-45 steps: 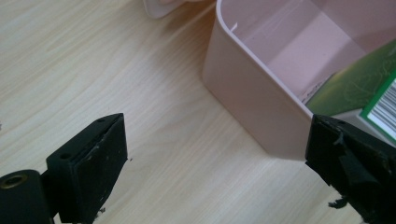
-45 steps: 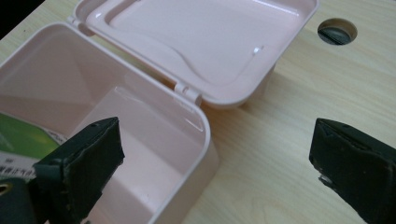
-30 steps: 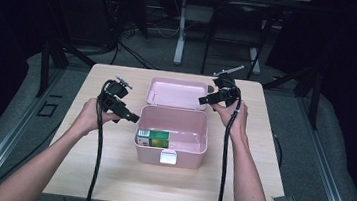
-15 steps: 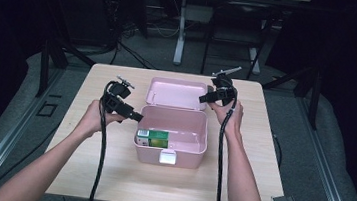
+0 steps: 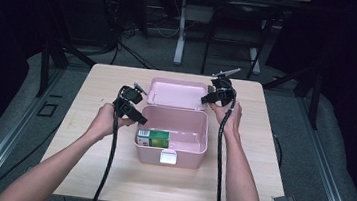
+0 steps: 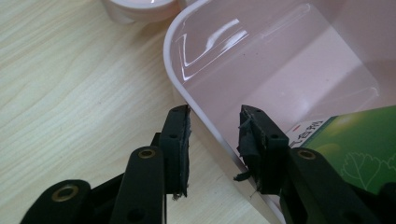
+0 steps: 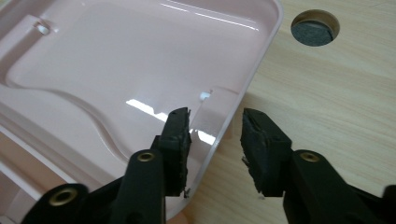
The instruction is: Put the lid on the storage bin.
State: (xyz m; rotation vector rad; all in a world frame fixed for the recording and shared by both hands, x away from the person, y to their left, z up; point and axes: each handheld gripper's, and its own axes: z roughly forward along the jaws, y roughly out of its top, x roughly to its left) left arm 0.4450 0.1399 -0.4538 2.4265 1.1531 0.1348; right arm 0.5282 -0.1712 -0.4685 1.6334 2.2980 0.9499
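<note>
I am seeing the box (image 5: 173,130) sitting mid-surface (image 5: 83,171), its lid (image 5: 177,93) lying open behind it, and a carton (image 5: 153,138) lying in the box's left front corner.

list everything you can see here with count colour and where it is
storage box: 1, pink, open, middle of the table
lid: 1, pink, laid back flat behind the box
carton: 1, green and white, inside the box at its left end
latch: 1, white, front wall of the box
table: 1, light wood, centre of the room
round hole: 1, grey-filled, in the tabletop beside the lid
left gripper: 1, black, jaws astride the box's left wall, just been closing
right gripper: 1, black, jaws astride the lid's edge, just been closing
</note>
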